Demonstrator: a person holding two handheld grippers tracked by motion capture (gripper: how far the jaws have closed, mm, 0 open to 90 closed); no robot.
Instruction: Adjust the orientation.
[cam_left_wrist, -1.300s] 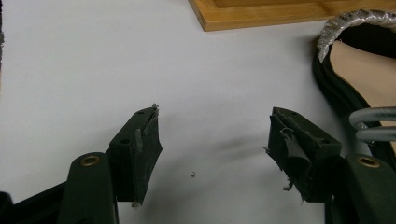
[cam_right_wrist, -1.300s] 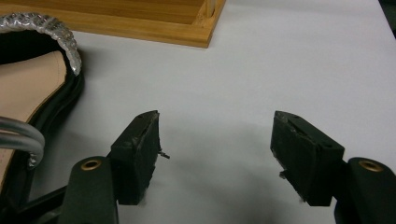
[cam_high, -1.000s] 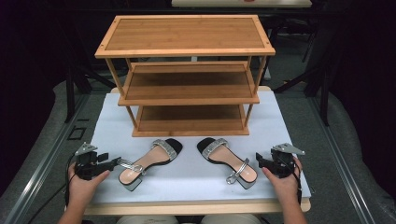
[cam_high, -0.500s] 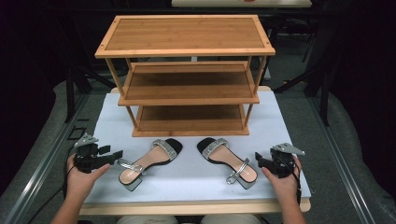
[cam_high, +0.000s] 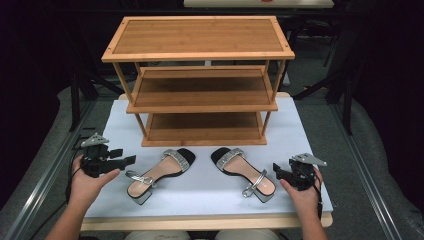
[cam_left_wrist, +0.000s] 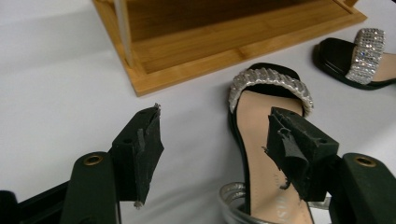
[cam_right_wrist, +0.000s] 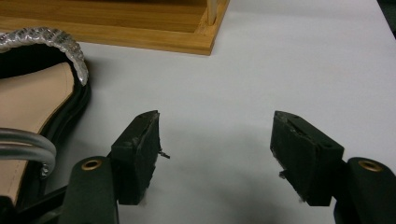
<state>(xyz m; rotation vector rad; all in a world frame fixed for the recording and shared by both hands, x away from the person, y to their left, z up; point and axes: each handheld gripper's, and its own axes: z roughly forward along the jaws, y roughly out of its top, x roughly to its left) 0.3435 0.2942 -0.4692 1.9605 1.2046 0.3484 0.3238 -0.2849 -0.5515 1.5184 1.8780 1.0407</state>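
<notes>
- The left gripper (cam_high: 131, 160) hovers over the table's (cam_high: 210, 197) left edge near the front left corner, its fingers (cam_left_wrist: 140, 154) spread wide with nothing between them, aimed toward the nearer sandal.
- The left sandal (cam_high: 159, 171) lies flat on the white table surface just right of that gripper, heel toward the front edge, toe toward the wooden shoe rack (cam_high: 200, 75). In the left gripper view its beige insole sits partly behind the right-hand finger, which does not press on it.
- Judged from its build, the sandal looks light, with a stiff sole and block heel; the glittery toe band (cam_left_wrist: 271, 81) and the metallic ankle strap (cam_high: 140, 177) seem soft and likely to fold or slip. The firmest hold would be across the sole edges at the middle, or on the heel.
- The right sandal (cam_high: 245, 171) mirrors it right of centre, well apart from its mate, and should handle alike.
- The right gripper (cam_high: 276, 172) rests near the front right corner, just beside that sandal's heel, fingers (cam_right_wrist: 140, 151) parted and empty over bare table.
</notes>
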